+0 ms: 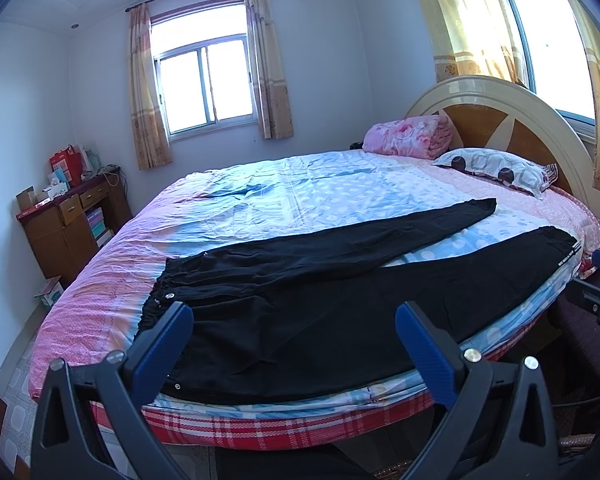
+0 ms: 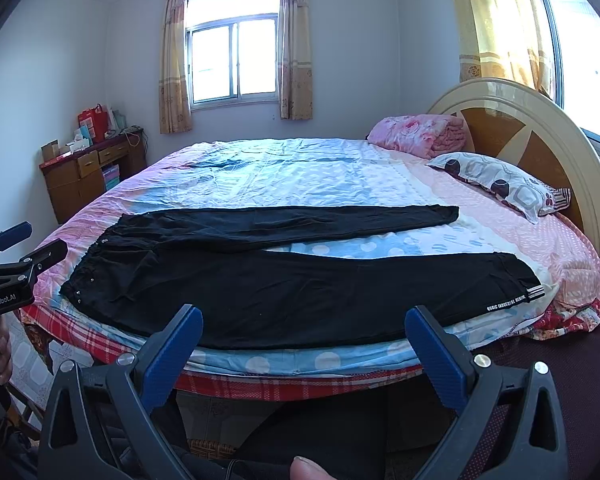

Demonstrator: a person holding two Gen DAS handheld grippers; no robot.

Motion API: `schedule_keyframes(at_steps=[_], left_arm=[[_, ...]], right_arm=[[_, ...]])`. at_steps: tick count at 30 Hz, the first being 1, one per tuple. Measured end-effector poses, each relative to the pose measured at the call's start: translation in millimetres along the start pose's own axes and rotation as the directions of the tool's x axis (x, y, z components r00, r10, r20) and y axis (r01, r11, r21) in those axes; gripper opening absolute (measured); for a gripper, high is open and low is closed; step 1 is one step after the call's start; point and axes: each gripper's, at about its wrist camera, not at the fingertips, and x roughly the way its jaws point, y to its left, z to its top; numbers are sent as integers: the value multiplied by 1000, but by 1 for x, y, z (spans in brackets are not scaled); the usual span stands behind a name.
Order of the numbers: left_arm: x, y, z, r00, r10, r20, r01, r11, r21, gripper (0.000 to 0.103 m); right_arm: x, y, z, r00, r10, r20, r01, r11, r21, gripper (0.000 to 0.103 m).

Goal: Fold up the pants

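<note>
Both our grippers, left and right, hang spread wide and empty before the bed, where black pants lie flat, legs apart.

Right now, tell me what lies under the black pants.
The black pants lie flat on the bed sheet, pink and blue with dots, showing between the legs. Anything directly beneath the fabric is hidden.
</note>
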Motion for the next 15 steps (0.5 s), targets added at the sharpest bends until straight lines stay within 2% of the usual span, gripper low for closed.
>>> schedule_keyframes(at_steps=[15], left_arm=[[0, 1, 1, 1000, -1, -1, 1, 1000, -3, 103]], right_arm=[[1, -1, 0, 1000, 0, -1, 0, 1000, 0, 102]])
